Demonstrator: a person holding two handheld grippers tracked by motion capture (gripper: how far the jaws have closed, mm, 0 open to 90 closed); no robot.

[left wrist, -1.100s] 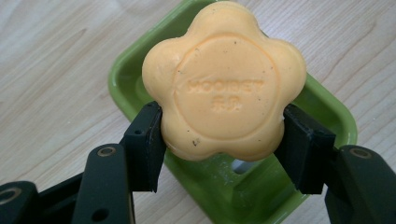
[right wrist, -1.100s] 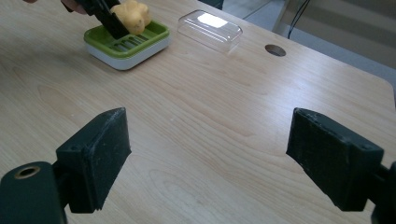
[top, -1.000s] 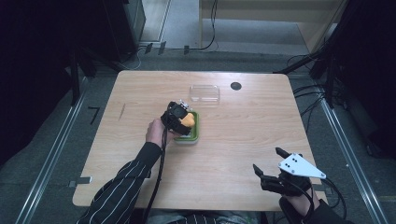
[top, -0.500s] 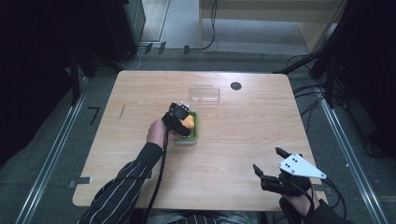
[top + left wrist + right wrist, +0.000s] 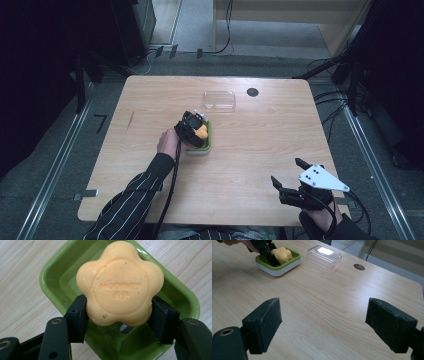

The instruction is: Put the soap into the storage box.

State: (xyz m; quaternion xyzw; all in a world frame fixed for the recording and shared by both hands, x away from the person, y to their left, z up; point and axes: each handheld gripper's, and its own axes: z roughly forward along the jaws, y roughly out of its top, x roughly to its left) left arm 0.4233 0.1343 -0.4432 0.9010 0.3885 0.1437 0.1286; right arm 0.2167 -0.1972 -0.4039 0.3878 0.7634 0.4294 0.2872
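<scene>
My left claw (image 5: 119, 312) clamped on orange soap (image 5: 120, 282) over green dish (image 5: 52, 277); right claw (image 5: 329, 325) wide, idle above worktop (image 5: 324, 305).

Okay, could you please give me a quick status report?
Left gripper shut on orange soap, over green dish. Right gripper open, idle. Clear lid sits aside; nothing obstructing.

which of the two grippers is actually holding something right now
The left gripper: its jaws clamp the orange soap over the green dish. The right gripper is open over bare table.
</scene>
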